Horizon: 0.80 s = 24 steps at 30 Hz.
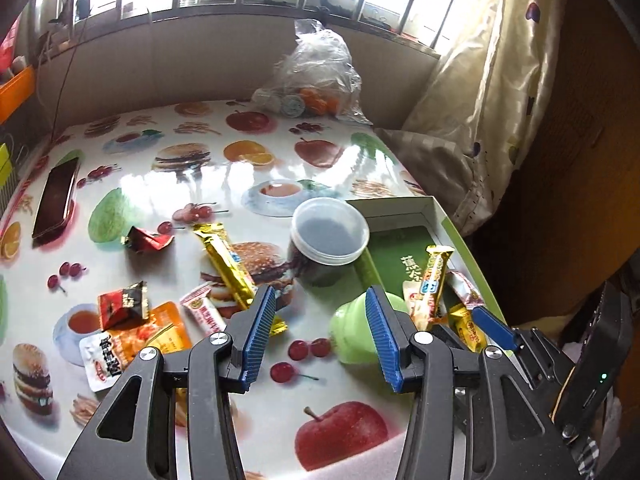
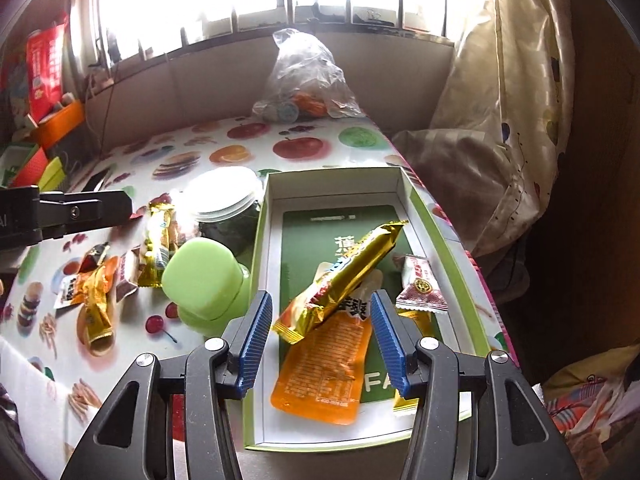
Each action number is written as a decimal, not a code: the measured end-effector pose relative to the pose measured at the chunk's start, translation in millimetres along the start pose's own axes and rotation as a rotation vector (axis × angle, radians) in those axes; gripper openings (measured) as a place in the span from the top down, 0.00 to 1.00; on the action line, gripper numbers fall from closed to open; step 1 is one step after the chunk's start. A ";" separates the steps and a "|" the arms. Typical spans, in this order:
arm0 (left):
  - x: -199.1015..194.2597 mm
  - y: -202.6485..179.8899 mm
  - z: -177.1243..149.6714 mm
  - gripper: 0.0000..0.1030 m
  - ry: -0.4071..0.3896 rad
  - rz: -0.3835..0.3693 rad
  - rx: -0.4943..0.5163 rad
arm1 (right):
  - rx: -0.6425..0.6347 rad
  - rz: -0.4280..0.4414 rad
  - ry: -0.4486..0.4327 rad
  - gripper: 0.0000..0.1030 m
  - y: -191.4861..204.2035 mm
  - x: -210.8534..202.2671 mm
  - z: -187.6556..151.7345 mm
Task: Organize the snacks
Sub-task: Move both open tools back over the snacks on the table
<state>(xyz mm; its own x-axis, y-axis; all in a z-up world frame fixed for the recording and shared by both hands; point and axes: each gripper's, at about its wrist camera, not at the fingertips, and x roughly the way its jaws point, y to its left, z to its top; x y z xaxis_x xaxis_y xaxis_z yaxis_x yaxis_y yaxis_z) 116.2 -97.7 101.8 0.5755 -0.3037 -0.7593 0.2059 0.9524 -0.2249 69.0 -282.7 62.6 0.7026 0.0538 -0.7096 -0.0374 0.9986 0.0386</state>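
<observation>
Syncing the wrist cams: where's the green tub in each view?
Left wrist: green tub low and right of centre, partly behind the left gripper's right finger.
Right wrist: left of centre, beside the box's left wall.
Shared landmark: clear lidded jar just beyond the tub.

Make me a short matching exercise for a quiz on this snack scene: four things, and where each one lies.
Things:
1. phone
2. orange pouch
3. clear plastic bag
4. green tub

Places:
A. inside the box
B. far end of the table
C. beside the box, on its left
D. table's left edge

Pairs: 1-D, 2-A, 3-B, 4-C
</observation>
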 end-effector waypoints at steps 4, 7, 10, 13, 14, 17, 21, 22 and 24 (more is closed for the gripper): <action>0.4 21.1 -7.8 0.53 0.015 0.015 -0.044 | -0.014 0.000 0.009 0.51 9.1 9.1 3.9; 0.5 32.0 -13.6 0.53 0.027 0.025 -0.058 | -0.020 0.011 0.016 0.51 15.6 14.9 6.8; -0.9 40.5 -15.7 0.53 0.028 0.034 -0.068 | -0.030 0.002 0.013 0.51 20.1 18.8 8.2; -0.4 46.6 -16.0 0.53 0.033 0.043 -0.077 | -0.019 0.032 0.017 0.51 20.9 21.2 8.9; 0.1 48.2 -15.9 0.53 0.033 0.044 -0.081 | -0.021 0.040 0.018 0.51 22.4 22.2 9.2; 0.8 51.9 -16.2 0.53 0.035 0.041 -0.088 | -0.037 0.053 0.018 0.51 29.4 23.7 9.5; 1.9 55.5 -16.5 0.53 0.040 0.040 -0.091 | -0.051 0.061 0.003 0.51 31.5 25.5 17.1; 1.5 57.0 -16.6 0.53 0.039 0.041 -0.093 | -0.047 0.042 -0.003 0.51 31.2 27.6 21.5; 1.3 60.6 -16.2 0.53 0.039 0.042 -0.100 | -0.050 0.023 -0.003 0.51 31.3 35.8 30.9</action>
<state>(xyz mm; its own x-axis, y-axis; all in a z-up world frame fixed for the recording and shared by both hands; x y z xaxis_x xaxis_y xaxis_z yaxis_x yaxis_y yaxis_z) 116.6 -39.9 77.2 0.5507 -0.2640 -0.7919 0.1013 0.9628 -0.2505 114.9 -249.5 60.1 0.7034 0.0771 -0.7066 -0.0890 0.9958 0.0201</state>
